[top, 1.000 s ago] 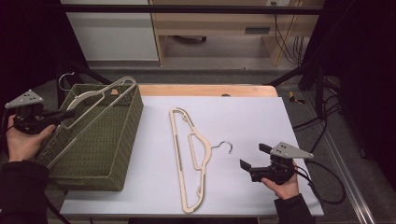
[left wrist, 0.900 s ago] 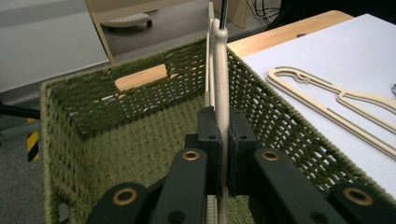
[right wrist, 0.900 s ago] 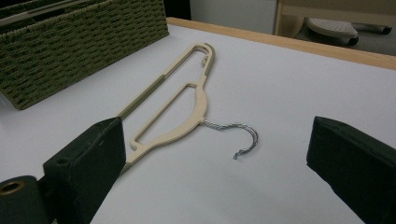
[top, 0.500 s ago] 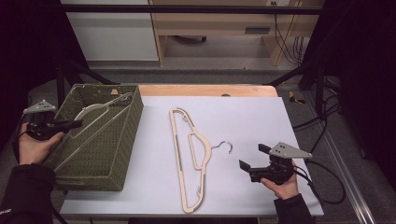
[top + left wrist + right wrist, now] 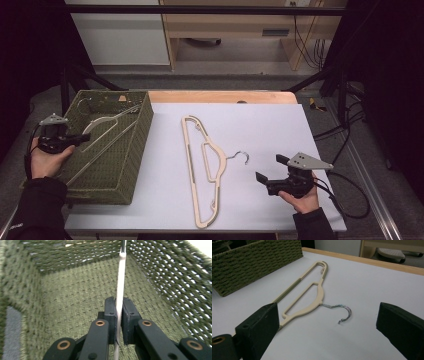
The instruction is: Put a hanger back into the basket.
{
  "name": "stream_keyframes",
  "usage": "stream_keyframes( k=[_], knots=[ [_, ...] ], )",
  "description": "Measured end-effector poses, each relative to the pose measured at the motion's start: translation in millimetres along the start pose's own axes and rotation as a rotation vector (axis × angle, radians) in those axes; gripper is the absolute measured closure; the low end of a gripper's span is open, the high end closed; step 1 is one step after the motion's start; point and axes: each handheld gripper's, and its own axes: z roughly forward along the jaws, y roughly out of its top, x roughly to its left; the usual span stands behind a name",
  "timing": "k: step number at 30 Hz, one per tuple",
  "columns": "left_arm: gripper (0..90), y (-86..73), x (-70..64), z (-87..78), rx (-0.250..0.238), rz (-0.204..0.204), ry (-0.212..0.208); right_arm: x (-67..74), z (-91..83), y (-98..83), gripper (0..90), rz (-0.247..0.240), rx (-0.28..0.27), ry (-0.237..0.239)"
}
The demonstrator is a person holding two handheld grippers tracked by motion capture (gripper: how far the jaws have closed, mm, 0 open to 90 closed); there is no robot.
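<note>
A white hanger (image 5: 107, 121) lies slanted inside the green woven basket (image 5: 142, 130) at the table's left. My left gripper (image 5: 85, 136) is shut on the hanger's lower bar. In the left gripper view the thin white hanger (image 5: 121, 272) runs between the pads of my left gripper (image 5: 119, 302), above the basket floor (image 5: 62, 290). These jaws have just been opening a little, with the bar still between them. A beige hanger (image 5: 202, 160) with a metal hook lies flat mid-table. My right gripper (image 5: 271, 168) stands open to its right, level with the hook. The right gripper (image 5: 328, 315) faces the beige hanger (image 5: 312, 297).
The white table top (image 5: 270, 125) has a wooden strip along its far edge. Cables trail off the right side by a black frame post (image 5: 345, 100). A wooden desk (image 5: 225, 25) stands beyond the table.
My left gripper has sunk with the white hanger, which went from above the basket rim down into the basket. The right gripper and the beige hanger have not moved.
</note>
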Motion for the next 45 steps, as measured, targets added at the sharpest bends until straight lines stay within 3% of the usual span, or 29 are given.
stream_keyframes(
  k=[2,3,8,13,20,27,30,32,33,34,35,37,41,42,45],
  knots=[
    [83.2,-0.1,1.1,0.2,0.006,-0.007,0.029,0.0,0.0,-0.1,5.2,-0.001,0.003,0.002],
    [80.7,-1.0,2.4,0.7,0.021,-0.026,0.073,0.4,0.9,-0.3,5.3,0.002,0.001,-0.001],
    [77.6,-8.9,12.8,0.2,0.049,-0.068,0.115,0.9,1.8,-0.6,5.3,0.002,0.006,0.004],
    [78.3,-17.4,20.8,3.8,0.122,-0.106,0.173,1.3,3.6,-1.3,5.3,-0.001,0.01,0.006],
    [76.6,-25.7,27.9,7.1,0.168,-0.159,0.178,2.1,5.1,-1.8,5.3,0.0,0.017,0.009],
    [72.2,-24.2,25.2,4.6,0.174,-0.159,0.197,1.9,4.6,-1.6,5.3,-0.002,0.014,0.009],
    [68.9,-20.4,20.7,-1.9,0.145,-0.152,0.208,1.5,3.6,-1.3,5.3,-0.003,0.01,0.011],
    [67.1,-16.6,16.2,-8.2,0.106,-0.149,0.207,1.7,3.3,-1.2,5.3,0.001,0.011,0.009],
    [65.2,-12.2,8.9,-15.8,0.059,-0.13,0.2,1.3,2.4,-1.0,5.3,-0.002,0.008,0.014],
    [63.1,-12.2,8.9,-15.8,0.059,-0.13,0.2,1.4,2.6,-0.8,5.3,0.001,0.003,0.008],
    [61.0,-7.7,-0.7,-23.6,0.001,-0.116,0.177,1.3,2.0,-0.6,5.4,0.005,0.003,0.008],
    [57.2,-3.4,-11.6,-30.8,-0.063,-0.101,0.155,1.0,1.7,-0.4,5.5,0.004,-0.001,0.007],
    [45.3,2.7,-28.8,-40.9,-0.149,-0.077,0.111,0.8,1.2,-0.2,5.8,0.006,-0.007,0.003],
    [42.1,7.3,-42.7,-45.9,-0.207,-0.062,0.086,0.4,0.9,-0.2,5.9,0.002,-0.006,0.004],
    [34.4,13.8,-65.1,-52.2,-0.267,-0.03,0.042,0.7,1.6,-0.3,6.5,0.009,-0.012,-0.003]
  ],
)
